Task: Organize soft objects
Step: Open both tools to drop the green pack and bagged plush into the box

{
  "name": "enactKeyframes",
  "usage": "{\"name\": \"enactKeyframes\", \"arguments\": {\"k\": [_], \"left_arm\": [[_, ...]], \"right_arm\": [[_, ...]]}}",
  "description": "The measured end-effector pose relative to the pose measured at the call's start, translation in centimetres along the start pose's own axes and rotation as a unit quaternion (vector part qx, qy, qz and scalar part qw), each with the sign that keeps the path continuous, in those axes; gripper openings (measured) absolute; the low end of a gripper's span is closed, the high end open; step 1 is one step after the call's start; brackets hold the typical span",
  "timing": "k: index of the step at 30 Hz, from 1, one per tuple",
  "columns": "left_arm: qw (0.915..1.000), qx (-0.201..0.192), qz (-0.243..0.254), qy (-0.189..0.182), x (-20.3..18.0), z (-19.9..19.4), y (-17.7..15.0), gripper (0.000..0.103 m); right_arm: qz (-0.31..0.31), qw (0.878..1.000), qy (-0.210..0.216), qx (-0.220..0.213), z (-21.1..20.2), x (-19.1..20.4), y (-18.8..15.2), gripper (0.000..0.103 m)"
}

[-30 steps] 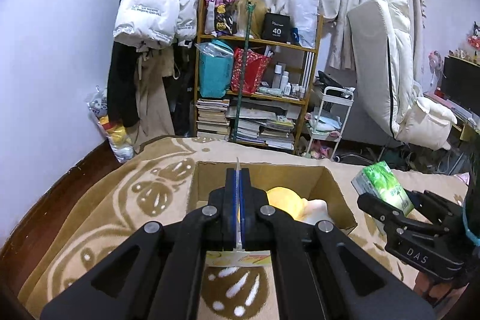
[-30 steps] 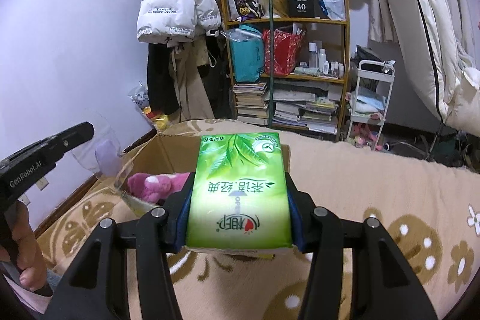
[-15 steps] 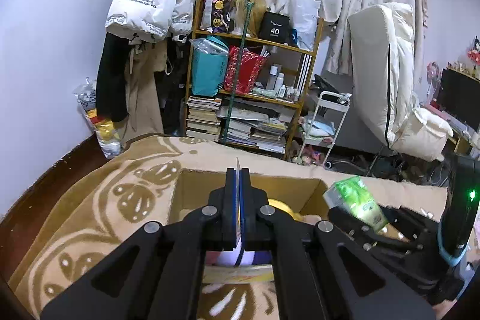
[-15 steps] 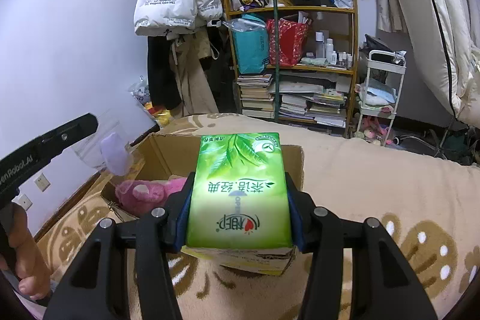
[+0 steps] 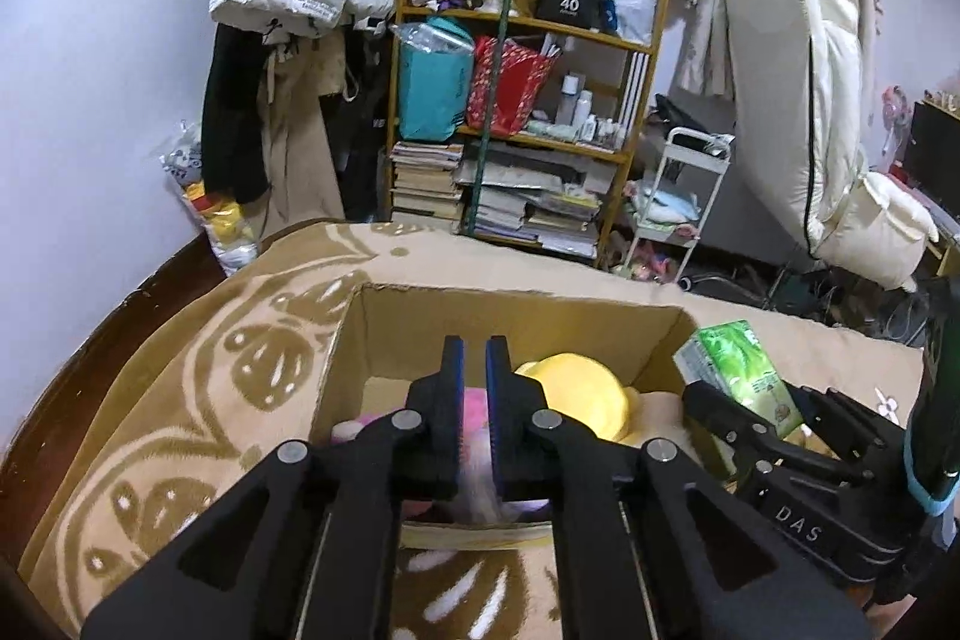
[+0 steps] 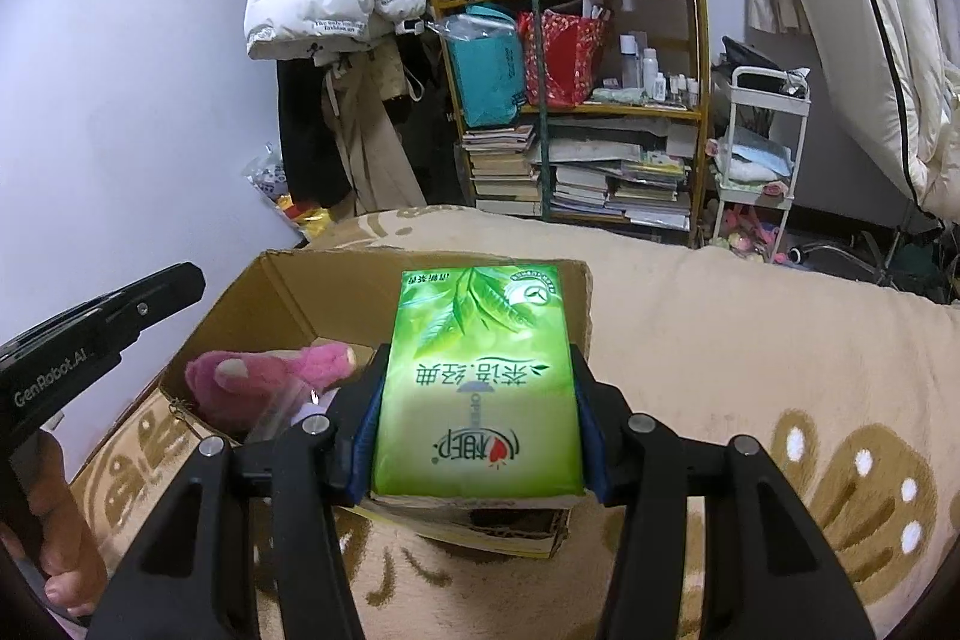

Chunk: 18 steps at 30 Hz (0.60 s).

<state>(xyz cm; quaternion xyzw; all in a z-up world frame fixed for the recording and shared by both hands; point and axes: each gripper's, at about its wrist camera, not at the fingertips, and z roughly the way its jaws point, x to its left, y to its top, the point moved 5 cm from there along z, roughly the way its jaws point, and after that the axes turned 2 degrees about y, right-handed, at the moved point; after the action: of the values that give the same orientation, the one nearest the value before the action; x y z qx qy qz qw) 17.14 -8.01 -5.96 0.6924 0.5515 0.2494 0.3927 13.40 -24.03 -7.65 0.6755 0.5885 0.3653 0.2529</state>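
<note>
Through the left wrist camera, the left gripper (image 5: 474,358) is hovering over the near edge of an open cardboard box (image 5: 510,307), its blue-padded jaws standing slightly parted with nothing between them. Inside the box a smooth, rounded yellow plush (image 5: 576,391) is lying beside a fuzzy pink plush (image 5: 474,409), which is showing through the gap between the fingers. At the box's right wall the right gripper (image 5: 741,409) is gripping a green tissue pack (image 5: 741,376), a glossy plastic-wrapped block that is sitting tilted, its long axis running away from the camera toward the far right corner of the box. The box is resting on a tan blanket (image 5: 258,370) with a brown looping pattern and a nappy texture.

Through the right wrist camera, the right gripper (image 6: 480,421) is clenching the tissue pack (image 6: 480,376) by its two long sides. The pack's long axis is pointing forward along the fingers, its printed leaves at the far end and its lettering reading upside down. It is hanging over the near right corner of the box (image 6: 288,292). The pink plush (image 6: 264,376) is lying in the box to the left, and the left gripper (image 6: 120,322) is reaching in from the left edge
</note>
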Motion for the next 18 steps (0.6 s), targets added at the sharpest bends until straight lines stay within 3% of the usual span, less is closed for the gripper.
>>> {"name": "enactKeyframes", "arguments": {"k": [8, 15, 18], "left_arm": [[0.9994, 0.026, 0.006, 0.023, 0.6, 0.5, -0.9, 0.012], [0.9990, 0.034, 0.009, 0.028, 0.8, -0.1, -1.4, 0.023], [0.9990, 0.029, 0.008, 0.034, 1.0, -0.8, -1.4, 0.033]], "right_arm": [[0.002, 1.000, 0.000, 0.001, 0.1, -0.1, -0.1, 0.058], [0.006, 1.000, -0.003, -0.017, -0.6, 0.0, 0.1, 0.070], [0.011, 1.000, -0.006, -0.026, -1.3, -0.3, 0.2, 0.080]]}}
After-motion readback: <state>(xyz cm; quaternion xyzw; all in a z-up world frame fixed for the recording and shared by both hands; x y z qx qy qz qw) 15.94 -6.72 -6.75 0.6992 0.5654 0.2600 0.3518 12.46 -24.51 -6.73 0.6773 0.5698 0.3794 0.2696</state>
